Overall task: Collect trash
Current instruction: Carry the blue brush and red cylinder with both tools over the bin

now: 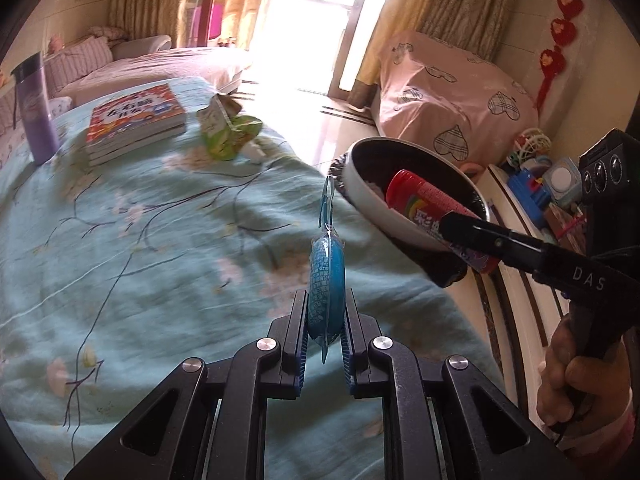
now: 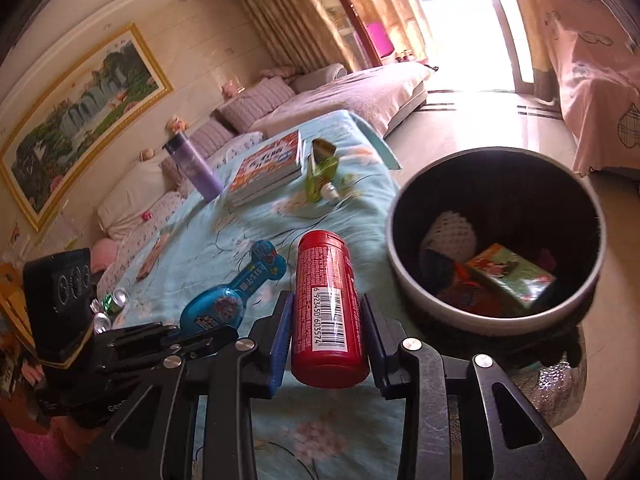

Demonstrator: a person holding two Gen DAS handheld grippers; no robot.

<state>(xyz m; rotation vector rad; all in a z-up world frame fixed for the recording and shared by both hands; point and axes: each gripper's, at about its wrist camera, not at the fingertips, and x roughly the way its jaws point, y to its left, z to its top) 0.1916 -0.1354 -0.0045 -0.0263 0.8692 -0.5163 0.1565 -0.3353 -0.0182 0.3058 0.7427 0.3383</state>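
My left gripper (image 1: 326, 312) is shut on a blue bone-shaped toy package (image 1: 326, 280), held edge-on above the bed; it also shows in the right wrist view (image 2: 236, 296). My right gripper (image 2: 326, 316) is shut on a red cylindrical can (image 2: 328, 312) with a barcode, held just left of the trash bin (image 2: 408, 276). In the left wrist view the red can (image 1: 424, 196) sits in front of the bin's opening (image 1: 360, 184). The bin holds a green carton (image 2: 512, 276) and white foam netting (image 2: 450, 232). A crumpled green carton (image 1: 226, 132) lies on the bed.
The bed has a light blue floral cover (image 1: 160, 240). On it lie a stack of books (image 1: 136, 124), a purple bottle (image 1: 34, 108) and a small white cap (image 2: 330, 191). Crushed cans (image 2: 110, 308) lie at the left. A pink-covered piece of furniture (image 1: 448, 100) stands beyond the bin.
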